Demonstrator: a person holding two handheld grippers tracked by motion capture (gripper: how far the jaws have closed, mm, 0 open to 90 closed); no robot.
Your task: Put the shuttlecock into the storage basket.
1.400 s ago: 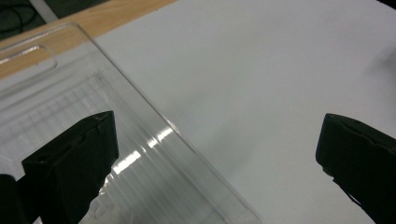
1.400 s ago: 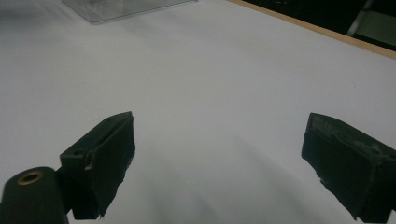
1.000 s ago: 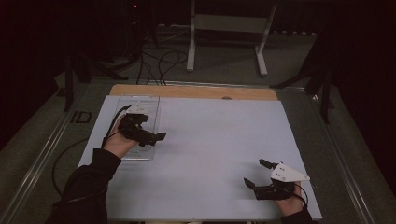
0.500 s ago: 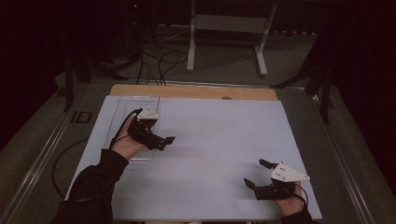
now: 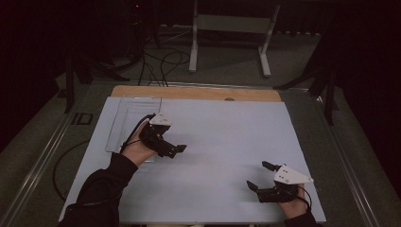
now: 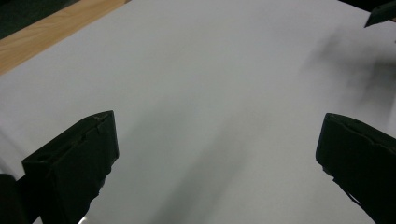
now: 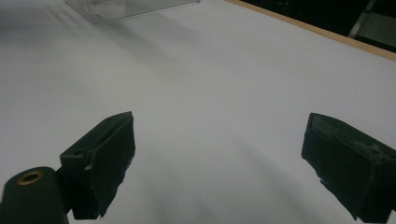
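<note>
High view: left claw (image 5: 177, 150) jaws apart, empty, over the white sheet (image 5: 222, 137); clear tray (image 5: 127, 120) just behind it, under the hand; right claw (image 5: 259, 176) jaws apart, empty, well apart from the tray
Left gripper view: jaws wide apart, sheet between them
Right gripper view: jaws wide apart; tray (image 7: 126, 8) far ahead, to the left

Clear shallow plastic tray (image 5: 124, 118), empty, flat on the table's far-left area, beside wooden edge
</note>
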